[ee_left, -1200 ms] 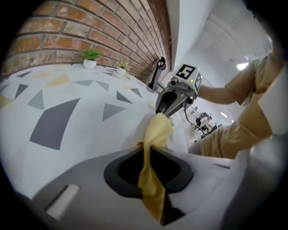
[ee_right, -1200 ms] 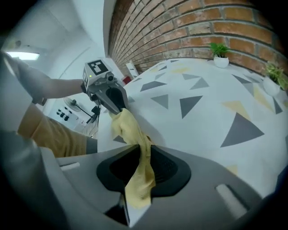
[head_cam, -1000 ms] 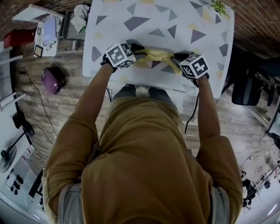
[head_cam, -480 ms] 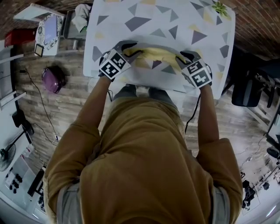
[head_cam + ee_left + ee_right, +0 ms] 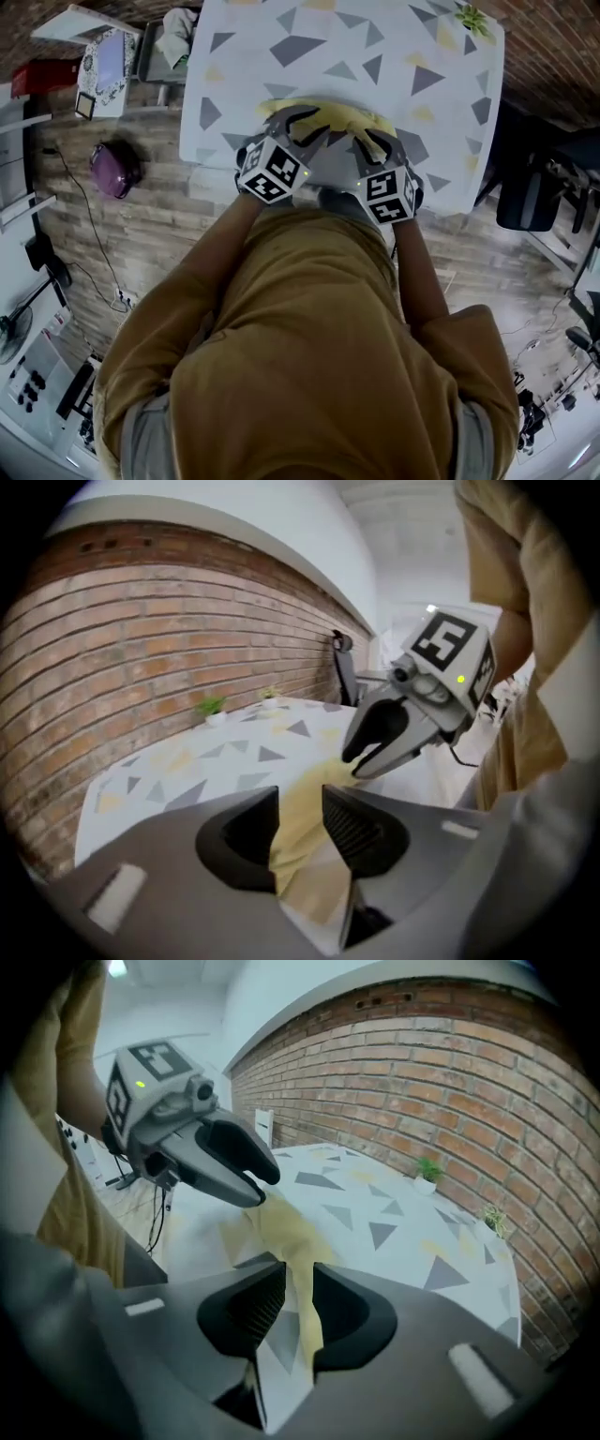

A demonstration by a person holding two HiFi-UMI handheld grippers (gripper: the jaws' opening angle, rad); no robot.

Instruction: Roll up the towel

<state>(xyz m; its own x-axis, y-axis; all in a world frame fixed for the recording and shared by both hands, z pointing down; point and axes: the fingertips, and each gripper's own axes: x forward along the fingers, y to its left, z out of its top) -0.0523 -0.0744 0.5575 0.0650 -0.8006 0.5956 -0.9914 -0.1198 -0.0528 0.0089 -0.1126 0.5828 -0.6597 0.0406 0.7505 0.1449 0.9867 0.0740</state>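
A yellow towel (image 5: 330, 116) lies bunched in an arc near the front edge of the white triangle-patterned table (image 5: 375, 47). My left gripper (image 5: 302, 124) is shut on the towel's left part and my right gripper (image 5: 368, 142) on its right part, both lifted a little and close together. Both pairs of jaws have opened slightly in the last second, with cloth still between them. In the left gripper view the towel (image 5: 314, 785) fills the gap of the left gripper (image 5: 300, 822), and the right gripper (image 5: 375, 752) is opposite. In the right gripper view the towel (image 5: 281, 1227) hangs through the right gripper (image 5: 298, 1302).
Small potted plants (image 5: 466, 14) stand at the table's far right corner by the brick wall. A purple bag (image 5: 112, 171) lies on the wooden floor at left, and a black chair (image 5: 525, 187) stands to the right. Cables trail under the table.
Both grippers came from the towel's far ends toward the table's front edge, closer together and higher. The towel went from a thin strip to a wider arc between them.
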